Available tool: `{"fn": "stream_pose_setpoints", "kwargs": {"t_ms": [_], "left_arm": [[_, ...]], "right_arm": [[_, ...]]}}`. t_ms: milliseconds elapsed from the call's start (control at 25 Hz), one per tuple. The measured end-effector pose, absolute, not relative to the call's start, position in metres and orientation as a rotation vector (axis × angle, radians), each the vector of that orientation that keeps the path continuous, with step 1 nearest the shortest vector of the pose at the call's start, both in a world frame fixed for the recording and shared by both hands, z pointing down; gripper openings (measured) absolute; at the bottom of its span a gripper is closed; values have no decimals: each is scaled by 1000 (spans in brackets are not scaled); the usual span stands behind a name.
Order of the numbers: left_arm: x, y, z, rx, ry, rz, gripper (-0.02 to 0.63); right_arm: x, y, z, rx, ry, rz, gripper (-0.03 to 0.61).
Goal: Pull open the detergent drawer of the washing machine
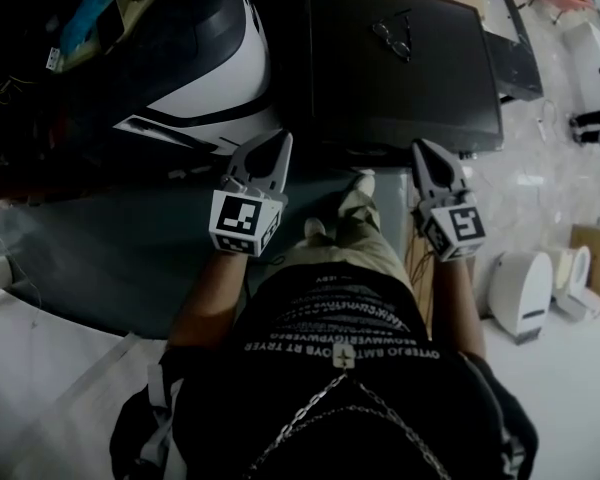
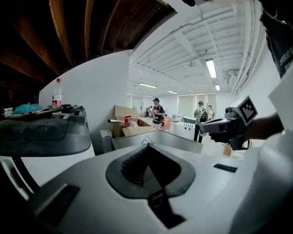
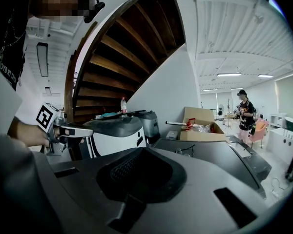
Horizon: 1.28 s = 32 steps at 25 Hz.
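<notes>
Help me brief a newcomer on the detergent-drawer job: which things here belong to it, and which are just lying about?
Belongs to the job:
- left hand-held gripper and right hand-held gripper, both shut and empty
- dark-topped machine straight ahead, probably the washing machine

Just lying about:
- glasses on that machine
- cardboard box
- bottle
- white-and-black appliance at the left

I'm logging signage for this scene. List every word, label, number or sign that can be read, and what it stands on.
Nothing here reads reliably.
T-shirt: rows of white capitals, upside down and blurred, unreadable.
Left gripper and right gripper, marker cubes: black-and-white square patterns, no letters.
Bottle: red label, too small to read.
</notes>
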<state>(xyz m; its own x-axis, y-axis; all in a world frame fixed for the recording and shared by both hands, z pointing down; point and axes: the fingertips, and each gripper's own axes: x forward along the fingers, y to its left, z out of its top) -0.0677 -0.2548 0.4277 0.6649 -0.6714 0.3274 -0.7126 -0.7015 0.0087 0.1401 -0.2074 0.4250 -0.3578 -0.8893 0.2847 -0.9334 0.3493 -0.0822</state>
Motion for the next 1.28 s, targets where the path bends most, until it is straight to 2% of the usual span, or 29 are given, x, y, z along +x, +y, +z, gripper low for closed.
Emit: {"fn": "stream_pose_setpoints", "kwargs": {"t_ms": [1280], "left_arm": [[-29,-263,653,2410,-933,935,6]], "right_arm": [[156,-217,646,1208,-2214,712,3]]}}
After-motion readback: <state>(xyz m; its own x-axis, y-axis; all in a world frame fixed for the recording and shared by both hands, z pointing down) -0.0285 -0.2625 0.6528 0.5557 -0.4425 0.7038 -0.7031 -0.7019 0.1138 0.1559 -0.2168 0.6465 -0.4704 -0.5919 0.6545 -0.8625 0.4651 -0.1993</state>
